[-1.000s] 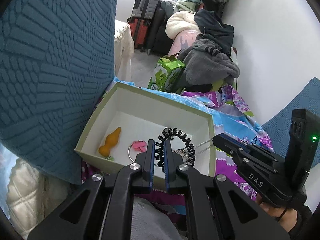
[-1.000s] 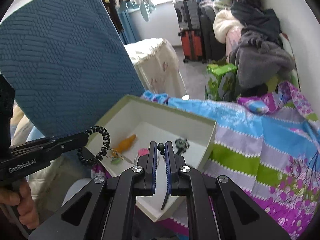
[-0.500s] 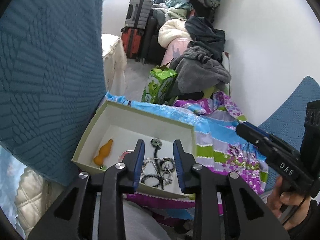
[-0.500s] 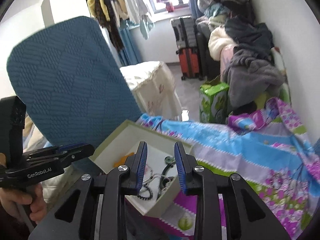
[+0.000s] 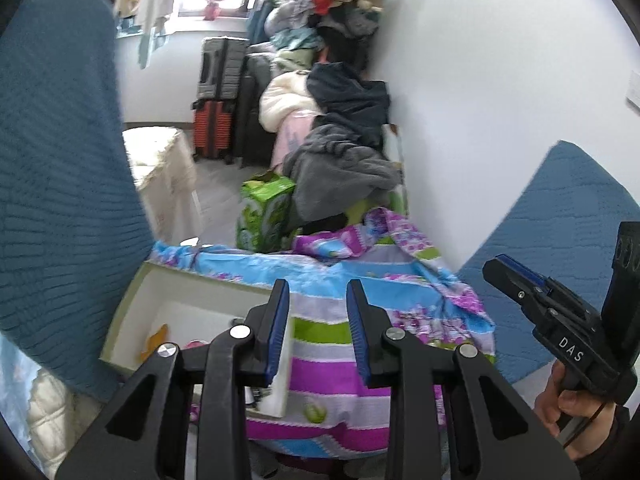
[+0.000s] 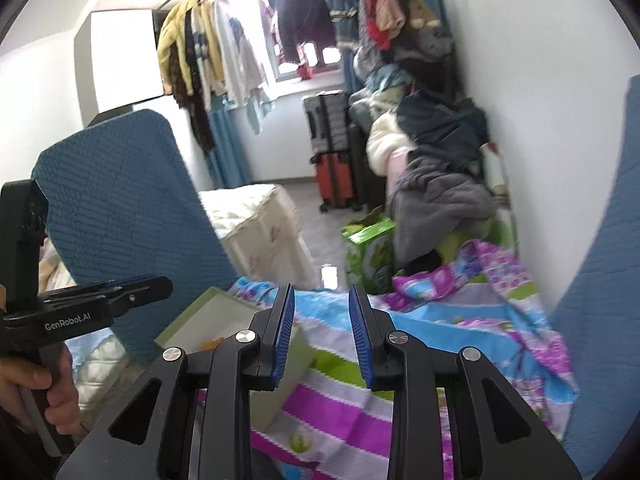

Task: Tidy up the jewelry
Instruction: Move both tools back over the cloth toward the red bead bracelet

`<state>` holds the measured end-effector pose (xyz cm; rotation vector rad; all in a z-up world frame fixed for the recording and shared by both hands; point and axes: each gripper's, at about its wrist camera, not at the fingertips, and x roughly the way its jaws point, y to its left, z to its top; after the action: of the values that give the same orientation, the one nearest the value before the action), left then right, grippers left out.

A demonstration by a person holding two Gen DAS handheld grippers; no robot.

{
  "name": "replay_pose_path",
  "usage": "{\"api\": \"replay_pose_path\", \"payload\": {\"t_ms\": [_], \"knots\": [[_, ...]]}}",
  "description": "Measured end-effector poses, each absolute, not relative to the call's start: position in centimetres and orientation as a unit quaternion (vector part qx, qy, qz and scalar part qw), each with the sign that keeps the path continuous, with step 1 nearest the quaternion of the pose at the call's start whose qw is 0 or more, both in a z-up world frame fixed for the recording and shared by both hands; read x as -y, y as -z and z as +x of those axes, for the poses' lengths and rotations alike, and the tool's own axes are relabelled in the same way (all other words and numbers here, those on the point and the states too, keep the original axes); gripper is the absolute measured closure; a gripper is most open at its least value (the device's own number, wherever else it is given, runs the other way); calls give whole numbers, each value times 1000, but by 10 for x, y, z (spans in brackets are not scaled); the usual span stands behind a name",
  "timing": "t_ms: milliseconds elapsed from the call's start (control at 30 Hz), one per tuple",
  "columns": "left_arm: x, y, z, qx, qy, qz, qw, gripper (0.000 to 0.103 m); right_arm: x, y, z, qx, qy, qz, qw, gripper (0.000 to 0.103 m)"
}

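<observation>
The pale open box [image 5: 188,292] sits on the striped bedspread [image 5: 420,304], low and left in the left wrist view. An orange piece [image 5: 158,338] and a bit of pink [image 5: 196,344] show inside it; the other jewelry is hidden behind my fingers. My left gripper [image 5: 318,320] is open and empty, raised over the box's right edge. To its right a hand holds the right gripper [image 5: 504,272]. In the right wrist view, my right gripper [image 6: 322,320] also stands open with nothing between its fingers, the box [image 6: 188,328] below left and the left gripper [image 6: 160,284] beyond it.
A blue quilted cushion [image 5: 60,160] stands close on the left of the box, another [image 5: 560,240] on the right against the white wall. Past the bed's end are a green carton [image 5: 264,208], a heap of clothes [image 5: 344,160] and suitcases [image 5: 220,100].
Both grippers let go of the black coil bracelet and chain, which dropped into the box, then opened and drew up and back. The box now sits lower and smaller in both views.
</observation>
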<state>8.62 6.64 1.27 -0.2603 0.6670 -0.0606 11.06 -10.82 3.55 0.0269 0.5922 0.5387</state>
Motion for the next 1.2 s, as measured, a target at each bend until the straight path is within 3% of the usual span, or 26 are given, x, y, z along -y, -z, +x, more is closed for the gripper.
{"api": "replay_pose_path", "payload": {"t_ms": [333, 800, 1200], "knots": [[-3, 11, 95, -330, 79, -111, 934, 73, 173, -19, 86, -262, -193, 8, 946, 77], [42, 69, 92, -360, 103, -101, 922, 73, 216, 62, 61, -306, -132, 21, 943, 77], [45, 100, 112, -389, 89, -97, 912, 73, 214, 111, 94, -342, -133, 23, 930, 77]]}}
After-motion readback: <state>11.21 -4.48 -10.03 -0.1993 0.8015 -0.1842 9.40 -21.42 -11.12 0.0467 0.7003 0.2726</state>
